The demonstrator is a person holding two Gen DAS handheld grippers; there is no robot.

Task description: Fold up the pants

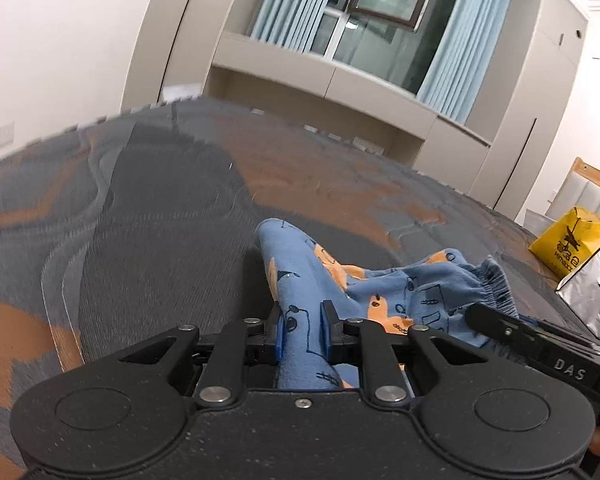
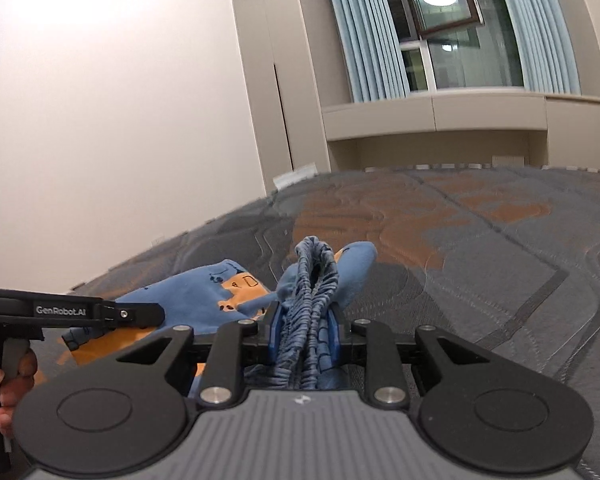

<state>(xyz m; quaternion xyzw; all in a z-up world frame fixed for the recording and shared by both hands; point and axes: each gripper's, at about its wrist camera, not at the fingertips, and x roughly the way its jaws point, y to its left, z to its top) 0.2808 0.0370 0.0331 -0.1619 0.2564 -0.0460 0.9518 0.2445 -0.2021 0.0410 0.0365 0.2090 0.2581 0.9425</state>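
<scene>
Close to us, our left gripper (image 1: 302, 332) has its two blue pads pressed on a leg of the blue pants (image 1: 364, 288), with the fabric pinched between them. Our right gripper (image 2: 305, 330) is closed tight on the gathered elastic waistband (image 2: 314, 280), which bunches up between its pads. The pants lie crumpled on the grey and orange mattress (image 1: 160, 208), just in front of both grippers. Further to the right stand a silver bag (image 1: 598, 300) and a yellow bag (image 1: 572, 244). Behind the mattress we see the window (image 2: 444, 28) with light blue curtains (image 2: 364, 32).
</scene>
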